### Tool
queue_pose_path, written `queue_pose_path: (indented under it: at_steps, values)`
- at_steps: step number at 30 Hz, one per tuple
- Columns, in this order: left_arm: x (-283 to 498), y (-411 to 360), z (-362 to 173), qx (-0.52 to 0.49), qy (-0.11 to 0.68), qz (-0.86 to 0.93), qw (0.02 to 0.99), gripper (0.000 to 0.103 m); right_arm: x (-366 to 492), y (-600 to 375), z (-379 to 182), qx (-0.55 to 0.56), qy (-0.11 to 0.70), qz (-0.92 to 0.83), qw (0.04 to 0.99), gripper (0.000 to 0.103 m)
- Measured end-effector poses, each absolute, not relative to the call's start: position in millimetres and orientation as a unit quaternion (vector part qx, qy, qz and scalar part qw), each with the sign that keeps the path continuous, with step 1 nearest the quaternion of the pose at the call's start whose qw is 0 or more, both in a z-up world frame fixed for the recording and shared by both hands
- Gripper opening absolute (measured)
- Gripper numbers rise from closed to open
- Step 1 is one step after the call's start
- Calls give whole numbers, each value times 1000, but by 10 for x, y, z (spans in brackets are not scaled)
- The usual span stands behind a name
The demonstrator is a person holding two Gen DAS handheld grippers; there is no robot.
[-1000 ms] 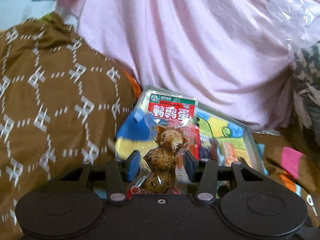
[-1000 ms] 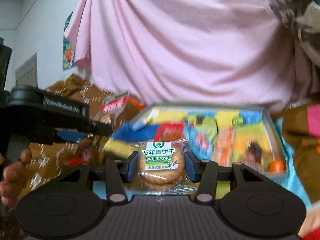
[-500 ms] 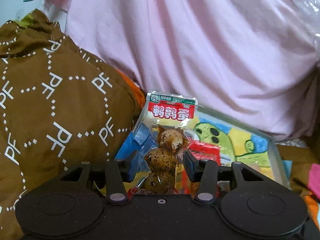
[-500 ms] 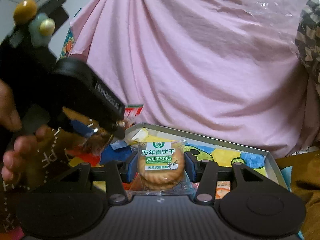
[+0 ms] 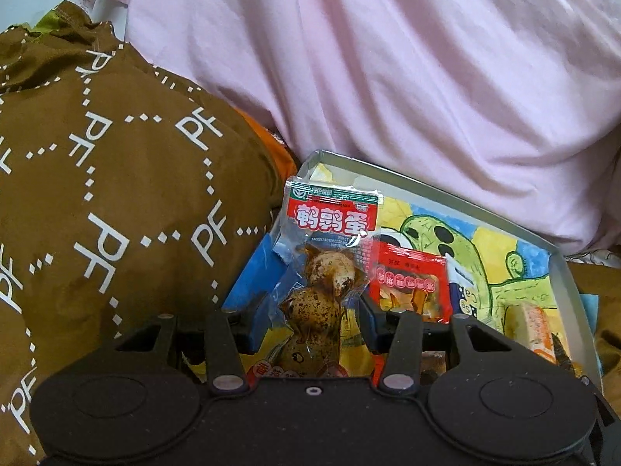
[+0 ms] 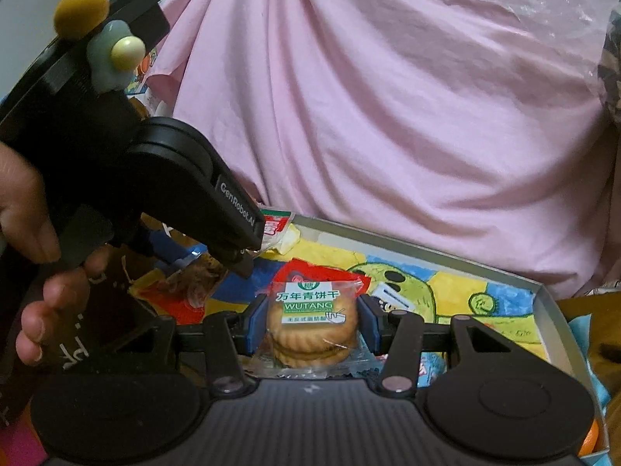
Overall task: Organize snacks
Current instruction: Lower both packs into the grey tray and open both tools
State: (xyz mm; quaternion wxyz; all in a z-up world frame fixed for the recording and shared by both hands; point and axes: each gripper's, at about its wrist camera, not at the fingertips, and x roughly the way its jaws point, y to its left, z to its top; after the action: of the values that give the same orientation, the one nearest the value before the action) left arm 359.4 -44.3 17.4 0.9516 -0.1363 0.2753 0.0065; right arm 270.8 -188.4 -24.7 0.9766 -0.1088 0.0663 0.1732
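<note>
The metal tray (image 5: 564, 268) with the cartoon bottom already has a red snack packet (image 5: 409, 283) in it. Left claw (image 5: 306, 320) grips a quail egg pack (image 5: 324, 272) over its corner, right claw (image 6: 310, 320) pinches a biscuit pack (image 6: 310, 324) above it. Pink sheet (image 5: 427, 77) behind, brown blanket (image 5: 97, 194) beside.

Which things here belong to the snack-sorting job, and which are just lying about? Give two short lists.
Part of the job:
- quail egg pack in the left tongs
- WUTANG biscuit pack in the right tongs
- red snack sachet
- cartoon-printed tin tray

Lying about:
- pink cloth
- brown PF-print fabric
</note>
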Motion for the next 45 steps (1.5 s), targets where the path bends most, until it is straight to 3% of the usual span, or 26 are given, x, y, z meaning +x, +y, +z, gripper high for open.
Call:
queue_pose_path:
  at_steps: [8, 15, 19, 26, 37, 45]
  values:
    - [3620, -390, 99, -149, 283, 9, 948, 50, 2724, -1877, -263, -93, 76, 184, 976, 55]
    - [3589, -393, 63, -152, 287, 3, 946, 53, 2766, -1849, -310, -88, 87, 185, 975, 67]
    - [3546, -419, 72, -145, 282, 0, 948, 59, 2766, -1856, -310, -80, 89, 187, 975, 77]
    - [3492, -413, 97, -153, 273, -2, 950, 66, 2756, -1861, -292, -77, 84, 188, 976, 85]
    - [3284, -389, 224, -158, 247, 8, 956, 94, 2621, -1892, -135, -78, 70, 182, 978, 100]
    - [3096, -344, 422, -162, 227, 18, 960, 102, 2502, -1997, 68, -70, 66, 167, 981, 103]
